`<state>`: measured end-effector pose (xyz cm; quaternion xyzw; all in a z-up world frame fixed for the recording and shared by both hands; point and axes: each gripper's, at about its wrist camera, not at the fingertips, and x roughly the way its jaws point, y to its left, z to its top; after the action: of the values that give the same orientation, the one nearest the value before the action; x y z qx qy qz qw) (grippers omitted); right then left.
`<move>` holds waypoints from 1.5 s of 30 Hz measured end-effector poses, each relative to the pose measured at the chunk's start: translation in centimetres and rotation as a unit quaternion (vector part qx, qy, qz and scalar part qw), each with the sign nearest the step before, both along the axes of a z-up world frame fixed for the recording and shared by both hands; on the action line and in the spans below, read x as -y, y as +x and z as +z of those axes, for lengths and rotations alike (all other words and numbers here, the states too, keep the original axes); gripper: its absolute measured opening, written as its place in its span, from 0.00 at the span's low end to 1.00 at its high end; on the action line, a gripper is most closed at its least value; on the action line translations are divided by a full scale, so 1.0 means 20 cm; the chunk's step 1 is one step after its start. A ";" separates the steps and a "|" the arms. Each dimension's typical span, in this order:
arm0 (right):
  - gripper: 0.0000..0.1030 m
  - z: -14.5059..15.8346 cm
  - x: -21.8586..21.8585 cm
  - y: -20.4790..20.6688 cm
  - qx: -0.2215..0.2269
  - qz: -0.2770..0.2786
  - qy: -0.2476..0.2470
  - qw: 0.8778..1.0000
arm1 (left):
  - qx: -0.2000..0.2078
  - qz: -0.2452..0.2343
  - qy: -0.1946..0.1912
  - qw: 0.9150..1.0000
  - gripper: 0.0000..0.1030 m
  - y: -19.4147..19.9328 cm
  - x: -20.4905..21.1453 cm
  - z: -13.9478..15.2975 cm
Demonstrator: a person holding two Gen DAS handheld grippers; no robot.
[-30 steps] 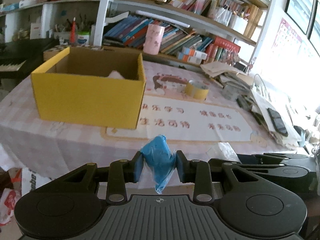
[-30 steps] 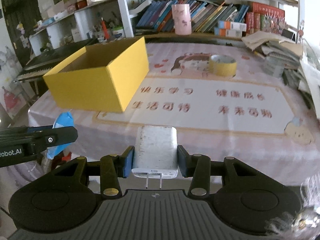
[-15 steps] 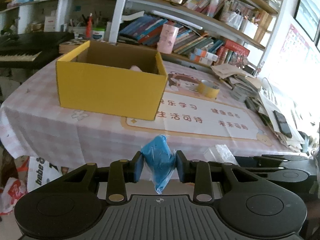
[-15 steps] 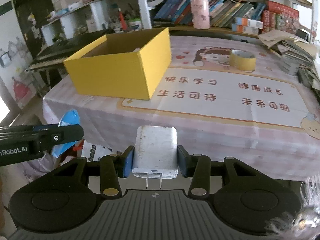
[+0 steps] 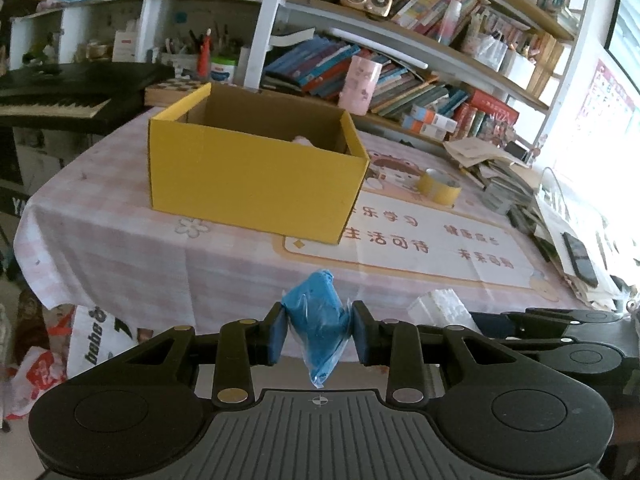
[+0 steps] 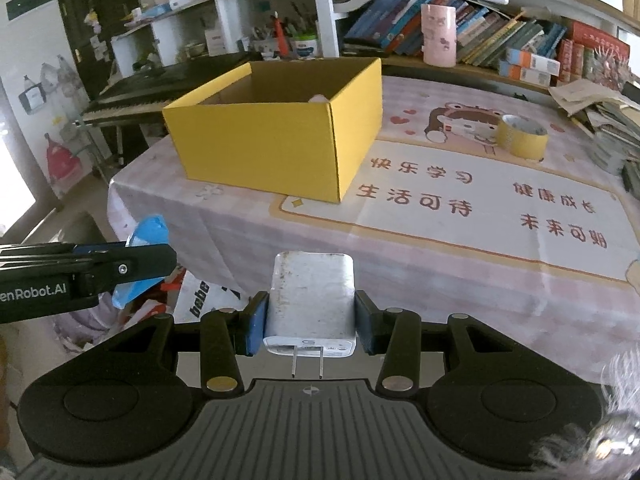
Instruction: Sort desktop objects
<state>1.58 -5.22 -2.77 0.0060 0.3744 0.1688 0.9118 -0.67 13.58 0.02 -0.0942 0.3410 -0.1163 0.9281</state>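
My left gripper (image 5: 319,334) is shut on a blue lump wrapped in clear plastic (image 5: 318,312), held off the table's near edge. My right gripper (image 6: 310,322) is shut on a white plug charger (image 6: 311,300), prongs pointing back at the camera. An open yellow cardboard box (image 5: 256,168) (image 6: 280,136) stands on the left part of the table, with something pale inside it (image 5: 302,141). In the right wrist view the left gripper (image 6: 132,264) shows at the left with the blue lump (image 6: 150,230). In the left wrist view the right gripper's fingers (image 5: 560,320) and the charger (image 5: 440,306) show at the lower right.
A yellow tape roll (image 5: 440,189) (image 6: 522,136) lies on the printed mat (image 6: 480,200). Piled papers, books and a phone (image 5: 580,254) crowd the table's right edge. Bookshelves with a pink cup (image 6: 438,36) stand behind, a keyboard (image 5: 52,104) at the left, bags (image 5: 96,344) on the floor.
Both grippers have drawn back from the table and drifted left, each keeping its load. The box and mat look smaller, and the table's near edge and the floor below have come into view.
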 end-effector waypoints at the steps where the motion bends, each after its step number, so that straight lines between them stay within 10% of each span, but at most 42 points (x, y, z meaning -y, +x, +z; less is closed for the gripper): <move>1: 0.40 0.00 -0.01 0.00 0.001 0.001 0.000 1.000 | 0.000 0.000 0.000 1.000 0.32 0.00 0.00 0.00; 45: 0.40 0.08 -0.17 0.33 0.028 0.078 0.008 0.997 | 0.018 0.063 0.018 0.998 0.31 0.23 -0.12 0.07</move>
<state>8.15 -1.92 -1.10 -0.0208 0.3469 0.2428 0.9057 4.01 16.03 1.36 -0.0964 0.3200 -0.0530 0.9410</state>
